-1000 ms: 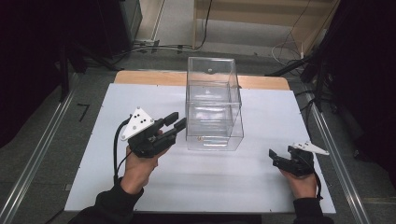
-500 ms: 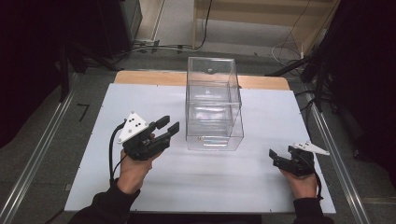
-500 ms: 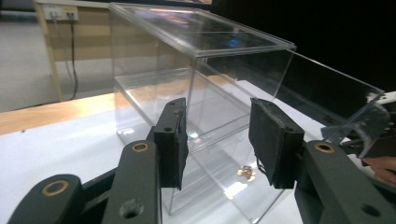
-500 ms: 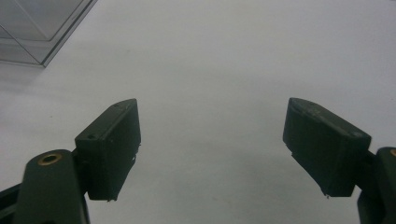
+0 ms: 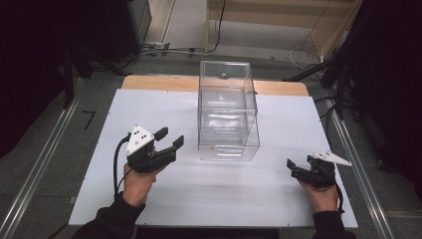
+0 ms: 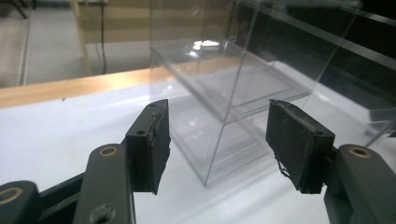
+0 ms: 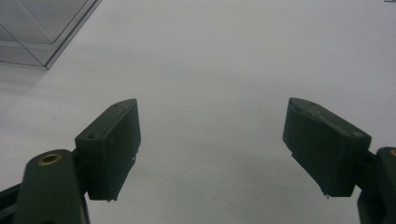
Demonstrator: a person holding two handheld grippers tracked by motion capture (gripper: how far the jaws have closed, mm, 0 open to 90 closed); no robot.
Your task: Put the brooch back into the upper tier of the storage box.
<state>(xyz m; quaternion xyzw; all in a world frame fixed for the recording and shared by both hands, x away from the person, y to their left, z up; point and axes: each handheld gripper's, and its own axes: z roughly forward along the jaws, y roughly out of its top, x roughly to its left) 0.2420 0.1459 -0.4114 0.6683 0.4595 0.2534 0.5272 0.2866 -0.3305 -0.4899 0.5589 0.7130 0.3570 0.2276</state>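
Note:
A clear acrylic box with an inner shelf stands upright at the middle of the white table. My left gripper hovers low, just left of the box's front corner, and points at it. Its jaws have just been opening and stand apart with nothing between them. In the left gripper view the box rises close ahead, beyond the left gripper. My right gripper rests near the table's front right, open and empty. The right gripper view has the right gripper over bare white surface, with the box's corner at top left.
A wooden strip runs along the table's far edge. Metal rails flank both sides. Cables lie on the floor behind, with a wooden frame farther back.
The left gripper has drawn back from the box, down and to the left, and its jaws have spread wider. The right gripper has stayed put.

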